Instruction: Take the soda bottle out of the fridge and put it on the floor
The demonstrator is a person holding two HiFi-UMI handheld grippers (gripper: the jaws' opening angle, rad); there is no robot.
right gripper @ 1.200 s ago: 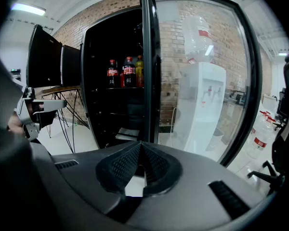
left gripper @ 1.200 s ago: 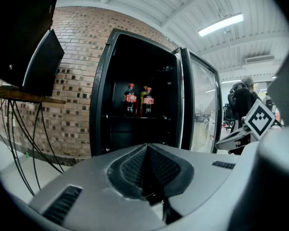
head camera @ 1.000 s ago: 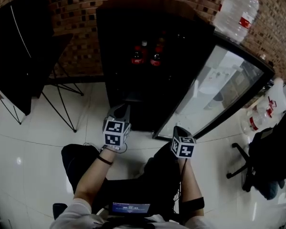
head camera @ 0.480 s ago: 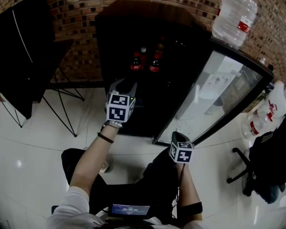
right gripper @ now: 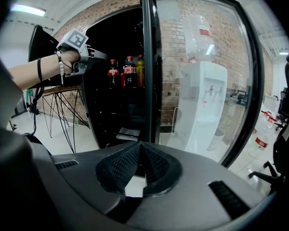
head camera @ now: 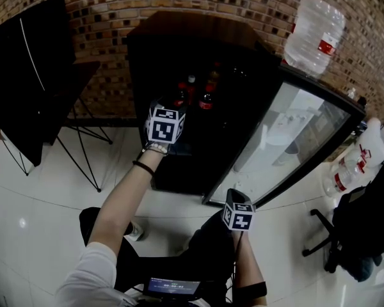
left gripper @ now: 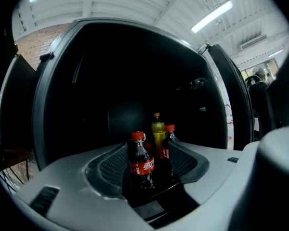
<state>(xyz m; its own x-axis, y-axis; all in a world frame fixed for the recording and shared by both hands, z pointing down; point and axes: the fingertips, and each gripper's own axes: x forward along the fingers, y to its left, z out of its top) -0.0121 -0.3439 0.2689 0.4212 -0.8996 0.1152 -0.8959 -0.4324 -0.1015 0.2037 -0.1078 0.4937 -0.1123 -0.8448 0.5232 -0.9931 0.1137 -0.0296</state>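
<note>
Inside the open fridge [head camera: 243,101], on the shelf, the soda bottle [left gripper: 141,160] stands upright: dark cola, red cap, red label. Just behind it are a second cola bottle [left gripper: 168,141] and a yellow bottle [left gripper: 157,129] with an orange cap. I hold the left gripper [left gripper: 150,148] about level and aimed straight at that shelf. Its jaws have just been opening and stand wide apart. The soda bottle shows in the gap between them, but neither pad presses on it, so nothing is grasped. From the right gripper view, the left gripper's tips look to be just short of the bottles. The right gripper [right gripper: 140,150] sits low beside the swung-out glass door [head camera: 288,133], tilted downward, jaws closed together and empty.
</note>
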